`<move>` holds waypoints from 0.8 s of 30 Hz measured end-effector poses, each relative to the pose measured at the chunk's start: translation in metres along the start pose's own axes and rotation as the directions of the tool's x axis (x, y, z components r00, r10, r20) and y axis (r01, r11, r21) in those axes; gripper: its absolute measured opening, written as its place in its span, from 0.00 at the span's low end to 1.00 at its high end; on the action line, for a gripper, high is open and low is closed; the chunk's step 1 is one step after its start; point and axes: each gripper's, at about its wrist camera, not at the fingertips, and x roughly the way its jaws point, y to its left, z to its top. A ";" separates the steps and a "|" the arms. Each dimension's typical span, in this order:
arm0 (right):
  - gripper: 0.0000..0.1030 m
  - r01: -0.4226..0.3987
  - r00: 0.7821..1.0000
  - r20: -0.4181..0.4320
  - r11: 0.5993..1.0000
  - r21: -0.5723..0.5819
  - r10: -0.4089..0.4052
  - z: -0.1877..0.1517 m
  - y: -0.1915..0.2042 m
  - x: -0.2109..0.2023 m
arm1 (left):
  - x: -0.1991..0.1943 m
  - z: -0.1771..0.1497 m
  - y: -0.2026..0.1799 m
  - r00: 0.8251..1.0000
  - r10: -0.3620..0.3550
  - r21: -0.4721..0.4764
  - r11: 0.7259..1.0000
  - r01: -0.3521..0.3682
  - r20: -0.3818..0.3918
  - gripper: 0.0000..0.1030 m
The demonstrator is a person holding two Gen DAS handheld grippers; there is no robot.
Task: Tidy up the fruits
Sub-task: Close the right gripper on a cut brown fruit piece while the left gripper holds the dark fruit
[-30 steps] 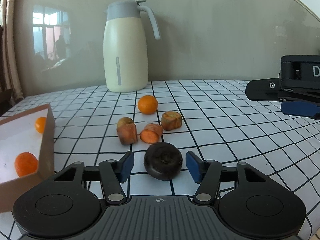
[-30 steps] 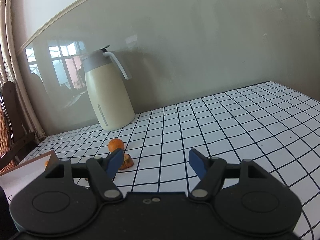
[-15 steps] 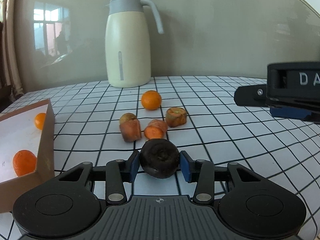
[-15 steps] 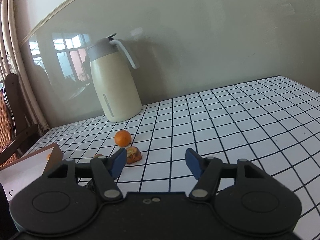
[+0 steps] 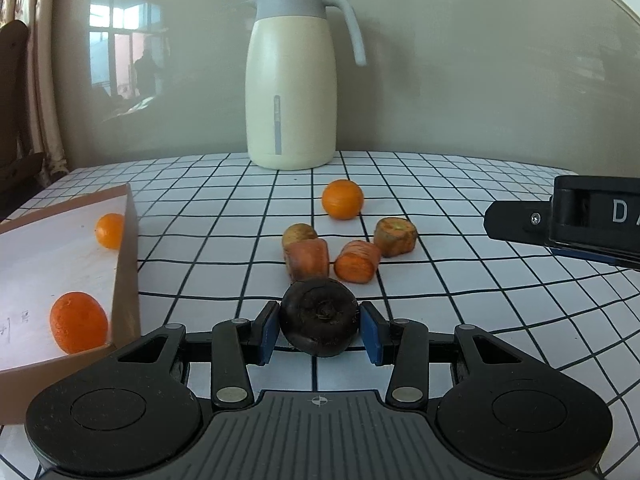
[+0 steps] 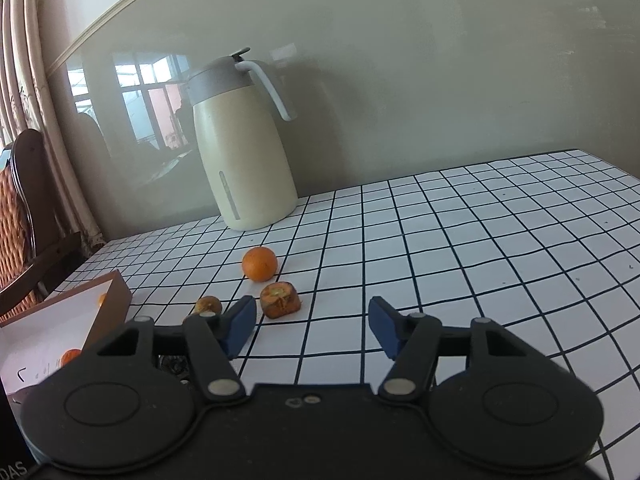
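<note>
My left gripper (image 5: 319, 330) is shut on a dark round fruit (image 5: 319, 316), its blue pads pressed on both sides. Just beyond lie carrot pieces (image 5: 307, 258), (image 5: 357, 261), (image 5: 395, 237), a small brown fruit (image 5: 298, 233) and an orange (image 5: 342, 199). A cardboard box (image 5: 125, 264) at the left holds two oranges (image 5: 78, 321), (image 5: 109, 230). My right gripper (image 6: 312, 326) is open and empty above the table; it shows at the right edge of the left wrist view (image 5: 560, 224). The orange (image 6: 259, 264) and one carrot piece (image 6: 280, 300) lie ahead of it.
A cream thermos jug (image 5: 292, 80) with a grey lid stands at the back of the checked tablecloth (image 5: 440, 320) against the wall. A wooden chair (image 6: 24, 216) stands at the left beyond the table.
My left gripper closed on the dark fruit and now holds it. The right gripper moved a little closer to the fruits and stayed open.
</note>
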 end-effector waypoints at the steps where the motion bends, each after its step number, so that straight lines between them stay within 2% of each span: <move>1: 0.53 -0.001 1.000 -0.001 1.000 -0.001 0.001 0.000 0.000 0.001 | 0.000 0.000 0.001 1.000 0.000 -0.001 1.000 0.000 0.000 0.42; 24: 0.51 -0.015 0.999 -0.034 0.999 -0.035 0.014 0.000 0.013 0.021 | 0.003 0.002 0.013 0.999 0.030 -0.034 0.999 -0.030 -0.014 0.42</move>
